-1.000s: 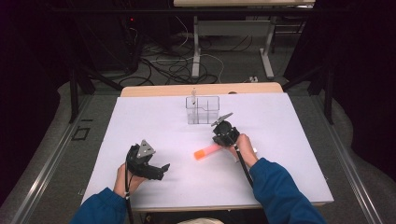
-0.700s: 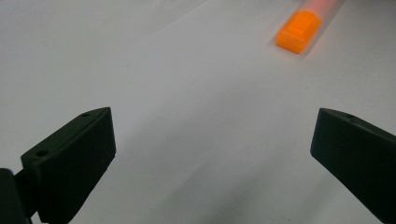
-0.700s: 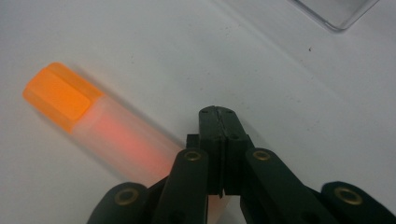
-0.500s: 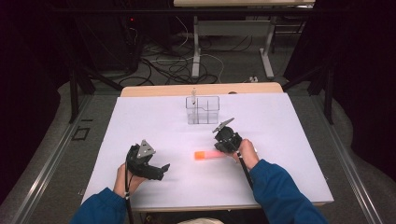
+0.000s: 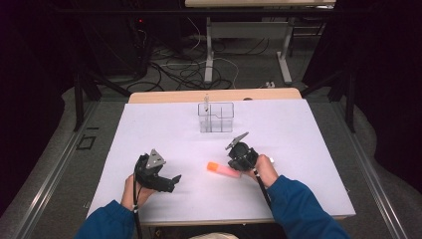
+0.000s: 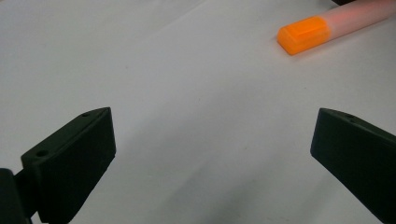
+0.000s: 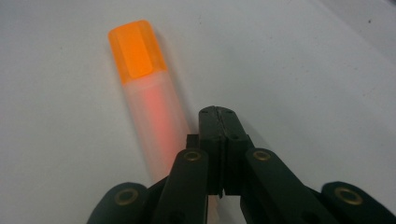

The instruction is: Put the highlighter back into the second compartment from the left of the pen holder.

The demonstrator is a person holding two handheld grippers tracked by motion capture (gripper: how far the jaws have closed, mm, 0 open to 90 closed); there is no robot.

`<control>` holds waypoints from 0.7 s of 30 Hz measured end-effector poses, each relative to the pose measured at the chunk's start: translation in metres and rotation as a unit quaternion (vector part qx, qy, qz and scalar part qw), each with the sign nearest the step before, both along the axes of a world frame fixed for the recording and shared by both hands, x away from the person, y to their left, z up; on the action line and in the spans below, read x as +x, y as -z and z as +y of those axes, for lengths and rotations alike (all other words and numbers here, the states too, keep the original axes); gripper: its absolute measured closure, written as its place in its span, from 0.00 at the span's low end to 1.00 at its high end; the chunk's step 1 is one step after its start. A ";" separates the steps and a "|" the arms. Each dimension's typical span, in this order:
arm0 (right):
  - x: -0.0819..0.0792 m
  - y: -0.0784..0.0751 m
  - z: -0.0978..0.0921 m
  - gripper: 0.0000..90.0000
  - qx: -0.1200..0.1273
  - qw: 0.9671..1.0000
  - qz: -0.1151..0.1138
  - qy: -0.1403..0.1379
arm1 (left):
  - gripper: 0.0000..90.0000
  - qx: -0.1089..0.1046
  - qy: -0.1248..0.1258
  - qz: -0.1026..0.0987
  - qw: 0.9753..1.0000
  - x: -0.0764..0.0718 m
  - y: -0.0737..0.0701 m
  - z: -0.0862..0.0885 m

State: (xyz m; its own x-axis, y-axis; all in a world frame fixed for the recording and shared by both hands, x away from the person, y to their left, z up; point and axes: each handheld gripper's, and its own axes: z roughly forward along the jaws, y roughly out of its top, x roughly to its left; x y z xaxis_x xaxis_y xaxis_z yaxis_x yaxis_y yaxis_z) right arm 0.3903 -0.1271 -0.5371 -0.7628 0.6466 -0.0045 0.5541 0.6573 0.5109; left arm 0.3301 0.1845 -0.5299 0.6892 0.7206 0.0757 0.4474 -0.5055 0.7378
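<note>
A highlighter (image 5: 221, 170) with an orange cap and a pale pink barrel lies flat on the white table (image 5: 298, 149), near the middle front. My right gripper (image 5: 235, 166) sits at the barrel's right end. In the right gripper view its jaws (image 7: 218, 114) are pressed together with nothing between them, and the highlighter (image 7: 144, 84) runs along their left side. My left gripper (image 5: 172, 182) rests at the front left and points right. It is open wide (image 6: 212, 126) over bare table, with the highlighter's cap (image 6: 303, 33) well ahead of it.
A clear plastic box (image 5: 216, 117) with compartments stands at the back centre, with a thin stick (image 5: 206, 102) upright in it. The table's wooden back edge (image 5: 164, 96) runs behind it. Cables and table legs lie on the dark floor beyond.
My right gripper has moved toward the near edge, and the highlighter has shifted slightly the same way. The left gripper has stayed put.
</note>
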 end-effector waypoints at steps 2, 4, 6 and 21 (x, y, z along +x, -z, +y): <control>-0.004 0.000 0.000 1.00 0.003 1.000 0.005 0.001 | 0.00 -0.001 0.000 0.001 1.000 0.000 0.000 0.000; -0.008 0.000 0.000 1.00 0.002 1.000 0.007 0.002 | 0.00 -0.002 0.001 0.001 1.000 0.000 0.000 0.000; -0.011 0.000 0.000 1.00 0.003 1.000 0.007 -0.004 | 0.00 -0.004 0.002 0.001 1.000 0.000 -0.001 0.000; -0.012 -0.010 -0.003 0.80 -0.002 1.000 0.010 0.007 | 0.00 -0.003 0.003 0.003 1.000 0.000 -0.001 0.000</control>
